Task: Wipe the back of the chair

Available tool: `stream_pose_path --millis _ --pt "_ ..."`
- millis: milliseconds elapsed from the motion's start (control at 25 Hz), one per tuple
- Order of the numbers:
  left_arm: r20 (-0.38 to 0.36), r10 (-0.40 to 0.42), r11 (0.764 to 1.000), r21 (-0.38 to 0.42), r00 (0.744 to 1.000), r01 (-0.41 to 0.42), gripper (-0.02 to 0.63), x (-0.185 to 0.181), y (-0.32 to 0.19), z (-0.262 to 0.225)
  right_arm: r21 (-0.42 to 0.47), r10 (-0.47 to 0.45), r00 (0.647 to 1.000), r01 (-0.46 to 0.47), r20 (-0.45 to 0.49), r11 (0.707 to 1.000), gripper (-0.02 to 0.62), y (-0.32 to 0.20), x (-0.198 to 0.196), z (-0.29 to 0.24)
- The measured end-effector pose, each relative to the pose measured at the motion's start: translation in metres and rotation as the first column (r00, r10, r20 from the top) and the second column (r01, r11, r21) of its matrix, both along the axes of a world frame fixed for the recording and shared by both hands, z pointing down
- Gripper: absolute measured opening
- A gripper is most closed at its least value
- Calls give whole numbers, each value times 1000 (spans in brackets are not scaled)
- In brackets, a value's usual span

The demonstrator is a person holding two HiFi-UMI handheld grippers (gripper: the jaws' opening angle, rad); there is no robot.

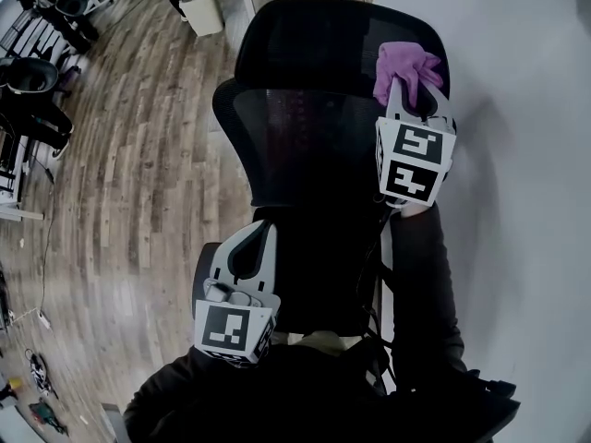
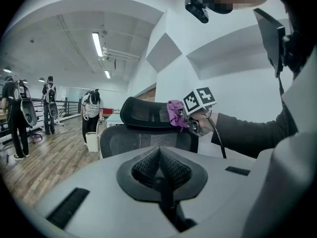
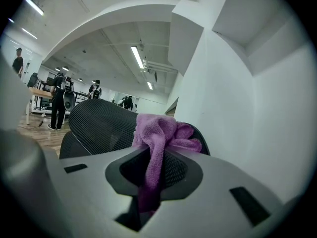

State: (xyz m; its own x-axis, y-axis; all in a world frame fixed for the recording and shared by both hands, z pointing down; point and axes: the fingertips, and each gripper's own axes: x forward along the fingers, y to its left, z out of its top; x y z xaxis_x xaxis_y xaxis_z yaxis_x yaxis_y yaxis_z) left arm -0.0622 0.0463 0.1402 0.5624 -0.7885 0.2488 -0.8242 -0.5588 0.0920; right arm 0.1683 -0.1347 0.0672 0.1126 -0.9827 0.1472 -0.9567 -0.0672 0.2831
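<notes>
Fingers of the right gripper (image 1: 413, 87) pinch just a fold of purple cloth (image 1: 406, 61) at the chair's headrest (image 1: 309, 40), the left gripper (image 1: 251, 240) clenched empty; mesh drag could tug it free.

A white wall (image 1: 517, 173) runs near the chair's right side, leaving a narrow lane beside the headrest (image 1: 323, 35). At the headrest's right corner that lane is taken up by the right gripper (image 1: 412, 89), clamped on a purple cloth (image 1: 404, 65). Left of the mesh back (image 1: 295, 146), the wood floor (image 1: 138, 173) is open. A white bin (image 1: 201, 9) stands beyond the headrest's far left corner. The left gripper (image 1: 247, 247), jaws together and empty, hangs below the back's lower edge.
</notes>
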Motion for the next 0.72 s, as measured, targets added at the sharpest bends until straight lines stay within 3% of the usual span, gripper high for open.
stream_pose_path --millis 720 --pt "-42 -86 996 -32 995 85 9 -41 -17 6 -28 -83 996 83 -27 996 52 -37 -58 2"
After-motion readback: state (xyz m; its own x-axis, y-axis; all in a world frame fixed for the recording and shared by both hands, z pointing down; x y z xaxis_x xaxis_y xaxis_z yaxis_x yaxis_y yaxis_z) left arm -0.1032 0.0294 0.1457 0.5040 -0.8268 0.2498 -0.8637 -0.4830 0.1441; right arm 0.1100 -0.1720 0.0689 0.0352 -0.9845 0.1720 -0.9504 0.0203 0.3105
